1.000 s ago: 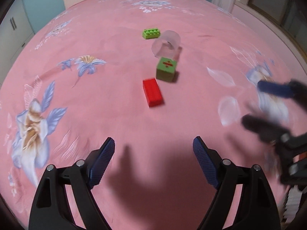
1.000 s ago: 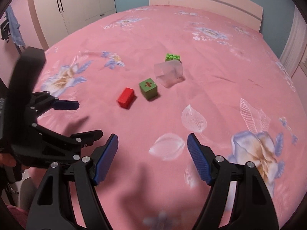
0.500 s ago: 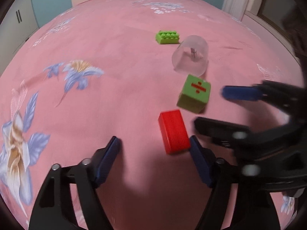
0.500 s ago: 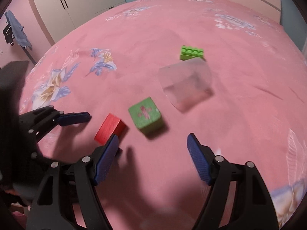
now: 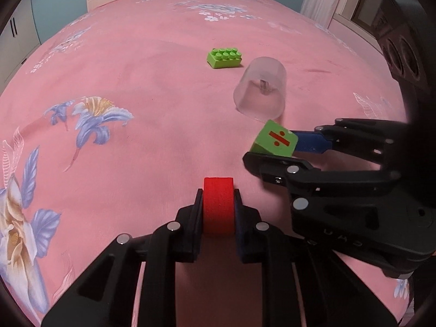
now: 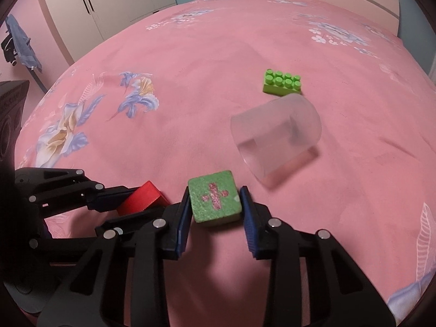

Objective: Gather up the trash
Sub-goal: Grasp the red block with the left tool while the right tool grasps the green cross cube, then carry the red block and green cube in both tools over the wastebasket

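Left claw (image 5: 218,212) pinches red block (image 5: 218,207) by side faces, low over bed (image 5: 163,109). Right claw (image 6: 215,209) closing, pads flanking green cube (image 6: 215,200). Both look light, stiff, grainy: flat-face grip suits.

Left gripper (image 5: 218,204) tilts steeply down, jaws clamped on a red block (image 5: 218,207). Right gripper (image 6: 215,207), just beside it, tilts likewise, jaws closing on a green cube (image 6: 214,201).

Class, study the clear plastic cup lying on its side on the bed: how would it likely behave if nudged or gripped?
The clear cup lies on its curved wall, so it would probably roll. It looks thin-walled, likely light and squashable.
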Motion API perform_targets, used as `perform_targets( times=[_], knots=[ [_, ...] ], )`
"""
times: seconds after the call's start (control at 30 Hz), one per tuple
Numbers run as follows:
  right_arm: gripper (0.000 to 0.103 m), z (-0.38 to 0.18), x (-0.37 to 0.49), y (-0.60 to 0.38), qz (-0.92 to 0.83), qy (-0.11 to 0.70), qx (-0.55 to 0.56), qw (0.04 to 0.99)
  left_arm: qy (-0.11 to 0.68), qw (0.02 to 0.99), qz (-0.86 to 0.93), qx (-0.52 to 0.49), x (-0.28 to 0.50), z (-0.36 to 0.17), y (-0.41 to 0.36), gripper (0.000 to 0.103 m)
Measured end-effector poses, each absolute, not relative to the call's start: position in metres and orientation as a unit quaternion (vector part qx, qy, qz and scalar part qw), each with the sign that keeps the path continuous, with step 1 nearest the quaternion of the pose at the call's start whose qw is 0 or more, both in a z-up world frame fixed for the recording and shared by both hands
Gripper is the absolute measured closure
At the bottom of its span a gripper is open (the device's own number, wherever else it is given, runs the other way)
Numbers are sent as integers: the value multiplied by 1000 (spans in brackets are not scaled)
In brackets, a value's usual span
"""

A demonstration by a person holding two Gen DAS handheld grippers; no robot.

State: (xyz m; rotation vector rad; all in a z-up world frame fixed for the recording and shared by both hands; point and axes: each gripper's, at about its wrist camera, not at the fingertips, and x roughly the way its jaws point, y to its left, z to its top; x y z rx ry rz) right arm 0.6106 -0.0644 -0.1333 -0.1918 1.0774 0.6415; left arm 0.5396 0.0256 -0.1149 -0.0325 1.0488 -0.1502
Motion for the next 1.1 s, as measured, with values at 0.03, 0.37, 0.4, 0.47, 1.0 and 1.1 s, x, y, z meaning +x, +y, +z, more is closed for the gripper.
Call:
perform_targets(
  times=[0.03, 0.37, 0.4, 0.47, 1.0, 1.1],
  knots=[
    [67, -131, 608, -65, 297, 504, -92, 806, 501, 862, -71, -14, 538, -113, 26, 81],
    [68, -66, 555, -69, 272, 483, -117, 824, 484, 873, -54, 12, 494, -63, 35, 81],
    [68, -55, 547, -69, 269, 478, -118, 827, 480, 876, -51, 15, 488, -54, 37, 81],
    [68, -36, 533, -70, 266, 470, -118, 833, 469, 882, -47, 20, 477, -36, 40, 81],
    [68, 149, 396, -103, 242, 363, -108, 893, 350, 933, -19, 79, 336, 135, 42, 81],
    [68, 178, 371, -110, 239, 341, -111, 902, 329, 940, -14, 87, 312, 159, 40, 81]
  ],
)
